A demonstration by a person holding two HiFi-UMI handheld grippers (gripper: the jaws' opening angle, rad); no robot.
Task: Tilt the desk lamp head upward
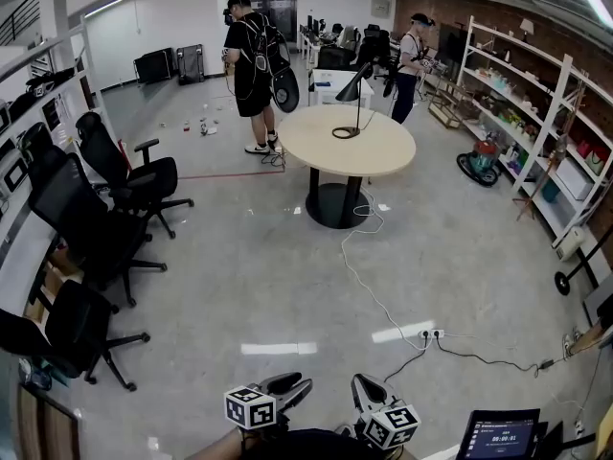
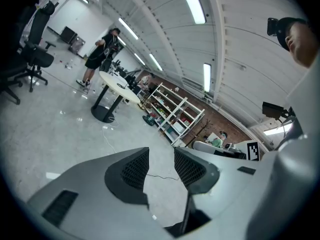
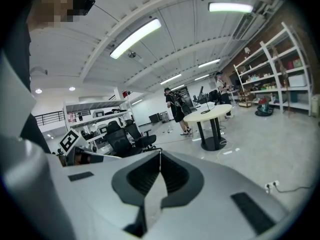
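- Okay, the desk lamp stands far across the room on the round table. It has a black ring base, a thin stem and a dark cone head that angles down to the left.
- Both tools are well apart from it, low at the bottom edge of the head view.
- Left gripper: the jaws stand apart, with nothing between the ribbed pads, only bare grey floor and a thin cable showing through the gap.
- Right gripper: the jaws are closed tight, tip to tip, and they clamp nothing.
- For writing, each marker cube carries black-and-white square code patterns and no words.
- A dark screen at the lower right shows a row of light digits, too small to read.
- A white cable snakes from the table foot across the floor to a power strip.
- A person in black stands just beside the table's far left side, facing away, and a second person is further back near the desks.
- Black office chairs line the left side.
- White shelving with coloured boxes runs along the brick wall on the right, and any labels on it are too small to make out.
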